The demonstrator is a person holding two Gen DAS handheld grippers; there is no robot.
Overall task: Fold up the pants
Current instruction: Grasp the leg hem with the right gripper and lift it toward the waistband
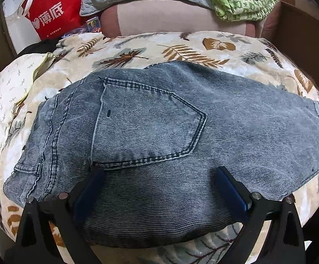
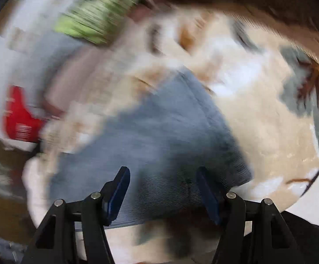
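We hover our left gripper [image 1: 159, 173] and right gripper [image 2: 162, 176], both released, over folded jeans [image 1: 159, 118]; leaf-print blanket [image 1: 181, 44] borders every edge.

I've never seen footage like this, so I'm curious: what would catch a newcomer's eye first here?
First, the folded blue jeans, back pocket up, spread across the middle of a leaf-print bedspread. Next, the left gripper low in the left wrist view, its black jaws standing wide apart over the denim. Behind, a red shopping bag stands at the upper left and a green patterned cloth lies at the upper right.
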